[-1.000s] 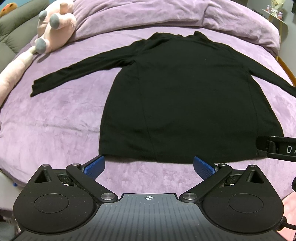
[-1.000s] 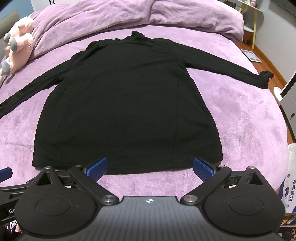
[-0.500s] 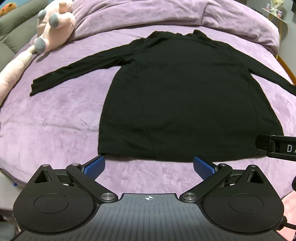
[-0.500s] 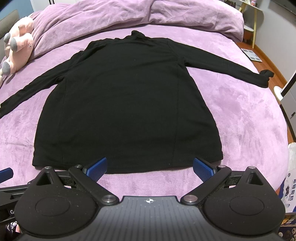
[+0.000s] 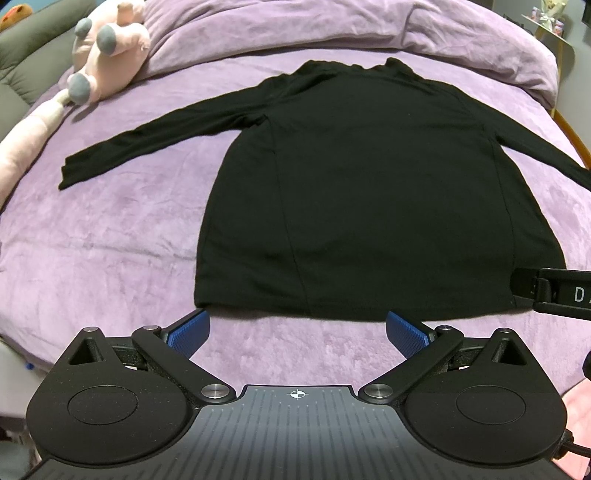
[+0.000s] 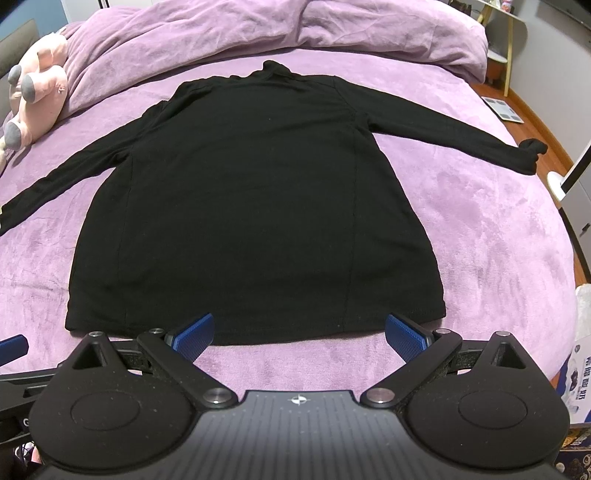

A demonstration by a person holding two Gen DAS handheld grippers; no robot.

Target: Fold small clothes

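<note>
Black long-sleeved top (image 5: 369,192) spread flat on the purple bed (image 5: 110,236), sleeves out, both grippers, left (image 5: 297,332) and right (image 6: 298,332), at its hem near the bed's front edge, fingers wide, holding nothing, pink plush toy (image 5: 107,55) at the far left corner

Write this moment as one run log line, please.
black shirt: flat, unfolded, sleeves out | left claw: open, empty, near hem | right claw: open, empty, near hem

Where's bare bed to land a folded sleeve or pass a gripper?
Bare purple bedspread lies below the left sleeve, beside the black shirt; likewise under the right sleeve. Crowded: plush toy and duvet beyond the collar.
</note>
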